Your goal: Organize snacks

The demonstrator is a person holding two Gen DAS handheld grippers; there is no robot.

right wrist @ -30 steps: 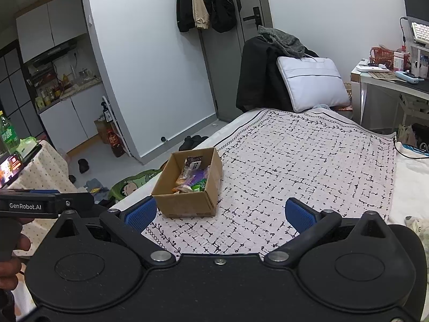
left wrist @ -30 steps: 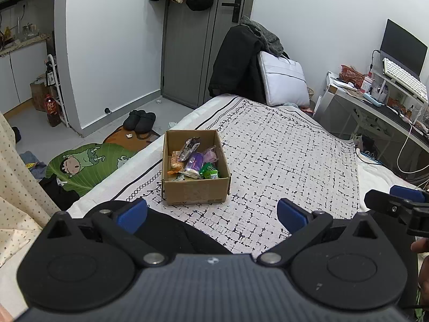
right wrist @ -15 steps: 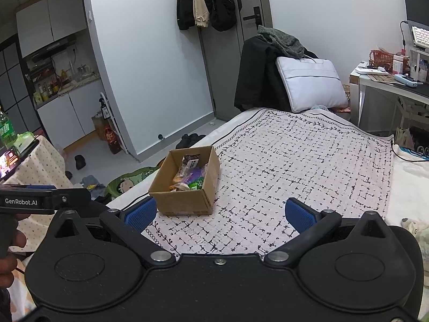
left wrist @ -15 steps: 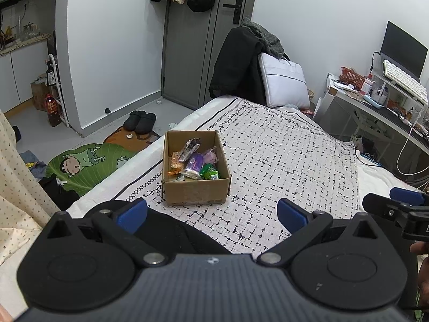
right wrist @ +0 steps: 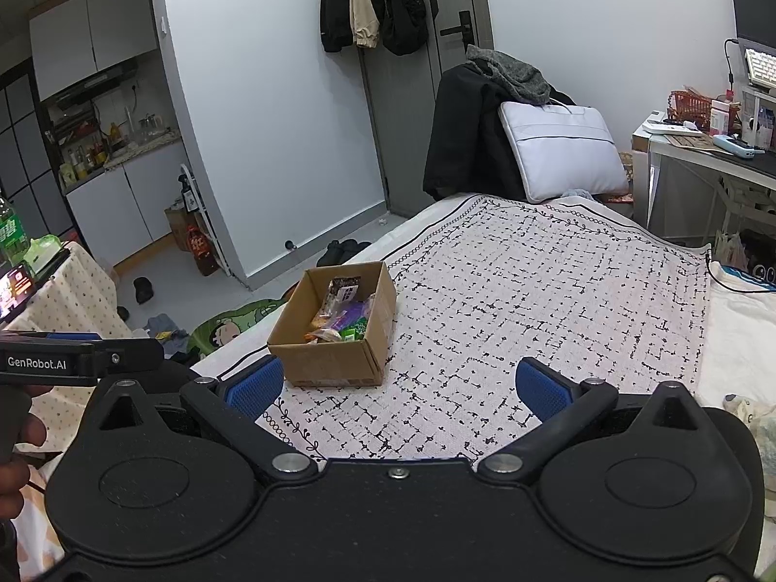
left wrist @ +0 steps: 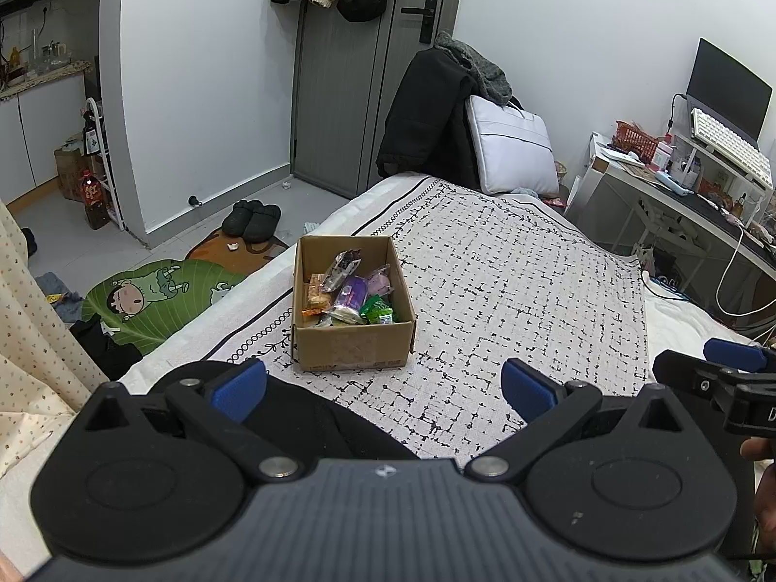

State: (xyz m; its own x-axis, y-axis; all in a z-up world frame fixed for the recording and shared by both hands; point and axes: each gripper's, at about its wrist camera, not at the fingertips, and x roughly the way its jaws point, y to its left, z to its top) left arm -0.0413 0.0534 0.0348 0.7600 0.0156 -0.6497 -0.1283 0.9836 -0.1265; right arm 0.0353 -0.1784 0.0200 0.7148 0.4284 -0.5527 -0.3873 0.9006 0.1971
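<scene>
All visible snacks (left wrist: 347, 291) lie in the cardboard box (left wrist: 353, 350); none on the blanket (left wrist: 509, 291). Left gripper (left wrist: 383, 383) and right gripper (right wrist: 400, 385) hover near, fingers spread, holding nothing

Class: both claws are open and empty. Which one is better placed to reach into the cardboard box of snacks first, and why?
Probably the left claw: the cardboard box sits almost straight ahead between its open fingers. From the right claw, also open, the box lies off toward its left finger.

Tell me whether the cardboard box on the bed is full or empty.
Partly full. The box stands upright with its top open, and a loose pile of snack packets covers its bottom, below the rim.
</scene>
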